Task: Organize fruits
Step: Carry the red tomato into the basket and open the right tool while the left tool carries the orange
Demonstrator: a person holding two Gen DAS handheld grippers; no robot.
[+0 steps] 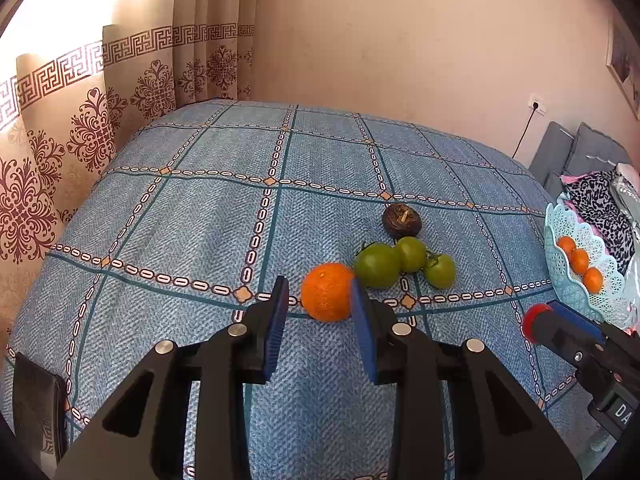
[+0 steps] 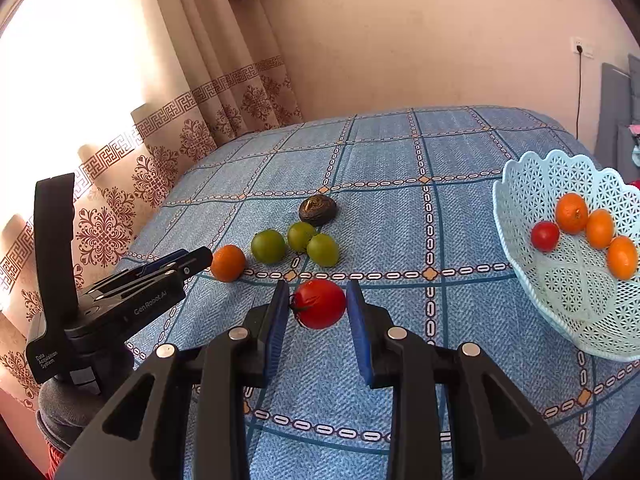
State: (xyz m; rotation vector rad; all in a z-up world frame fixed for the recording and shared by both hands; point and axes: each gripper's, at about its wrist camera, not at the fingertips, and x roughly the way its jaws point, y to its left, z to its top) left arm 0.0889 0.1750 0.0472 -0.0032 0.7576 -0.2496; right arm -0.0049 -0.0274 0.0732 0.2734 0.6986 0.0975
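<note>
From my remote seat, the step in hand looks like carrying the round glossy red tomato [image 2: 320, 304] to the pale blue lattice plastic basket [image 2: 520, 240] at about two o'clock in the right wrist view. My right hand-held gripper [image 2: 318, 306] has its blue pads narrowed around the tomato, which seems lifted off the blue checked bedspread [image 2: 400, 152]; I judge it held, though the pad on the three o'clock side shows a sliver of gap. To do this well, I would keep the squeeze gentle, since a ripe tomato bruises, clear the scalloped rim, and lower it into a free spot near the small red tomato [image 2: 545, 236] and three oranges [image 2: 572, 213] lying inside before opening.

My left hand-held gripper [image 1: 320, 300] stands wide open, empty, its pads either side of the dimpled round orange [image 1: 327, 297] resting on the bedspread. I would push a little deeper so the pads meet its widest part, then close squarely; a round fruit could roll.

At one o'clock from that orange sit three smooth green tomatoes [image 1: 378, 265], touching one another, and beyond them at twelve o'clock a dark wrinkled round fruit [image 1: 401, 221].
</note>
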